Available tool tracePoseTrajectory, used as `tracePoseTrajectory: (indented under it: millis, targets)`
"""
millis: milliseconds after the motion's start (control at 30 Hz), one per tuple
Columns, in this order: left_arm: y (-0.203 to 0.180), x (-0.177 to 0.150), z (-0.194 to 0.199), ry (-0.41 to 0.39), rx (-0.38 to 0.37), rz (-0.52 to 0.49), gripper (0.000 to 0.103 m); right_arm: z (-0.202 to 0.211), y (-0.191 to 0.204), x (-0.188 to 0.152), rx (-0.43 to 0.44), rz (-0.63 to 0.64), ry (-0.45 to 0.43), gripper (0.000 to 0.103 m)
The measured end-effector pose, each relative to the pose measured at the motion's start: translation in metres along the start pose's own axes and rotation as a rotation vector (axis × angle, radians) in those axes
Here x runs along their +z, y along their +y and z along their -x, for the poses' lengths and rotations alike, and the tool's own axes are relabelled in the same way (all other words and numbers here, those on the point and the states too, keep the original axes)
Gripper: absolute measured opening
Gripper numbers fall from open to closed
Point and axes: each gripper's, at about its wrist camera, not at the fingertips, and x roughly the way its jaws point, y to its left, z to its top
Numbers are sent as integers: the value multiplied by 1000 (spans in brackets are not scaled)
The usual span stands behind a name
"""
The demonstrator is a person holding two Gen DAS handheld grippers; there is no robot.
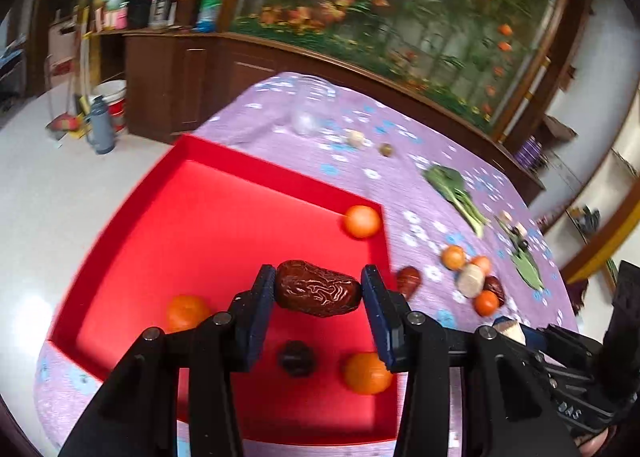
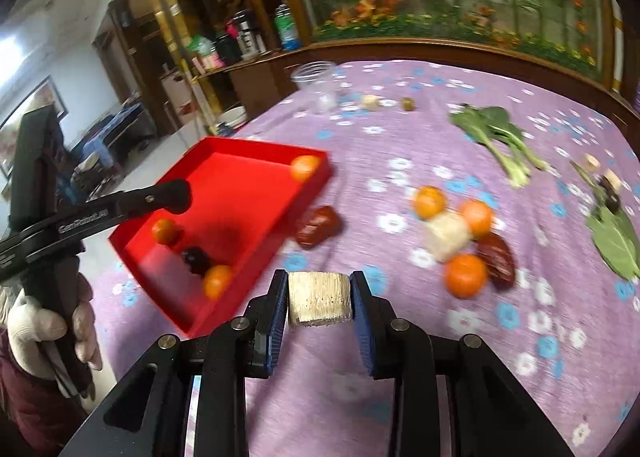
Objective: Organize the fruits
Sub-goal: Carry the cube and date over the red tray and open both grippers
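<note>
Red tray (image 1: 224, 193): centre-left of the left view; contains three oranges (image 1: 362, 221) and one dark fruit (image 1: 296, 358). Wrinkled red date (image 1: 318, 289): lying crosswise, clamped above the tray. Pale cut chunk (image 2: 319, 299): clamped, lower centre of the right view. Fruit cluster (image 2: 460, 235): on the cloth, right of centre.

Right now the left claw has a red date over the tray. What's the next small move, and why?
Probably lower the left claw a little and open it, so that the red date drops into the red tray. The date is pinched end to end and hangs over bare tray floor, between the oranges and the dark fruit already inside, so it should land clear of them.
</note>
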Motion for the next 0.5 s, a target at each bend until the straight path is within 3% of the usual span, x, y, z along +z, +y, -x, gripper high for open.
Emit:
tracePoseTrajectory:
  millis: [500]
  targets:
    - [52,2,-13,10,35,73,43,-83,76,35,60,124,90,34]
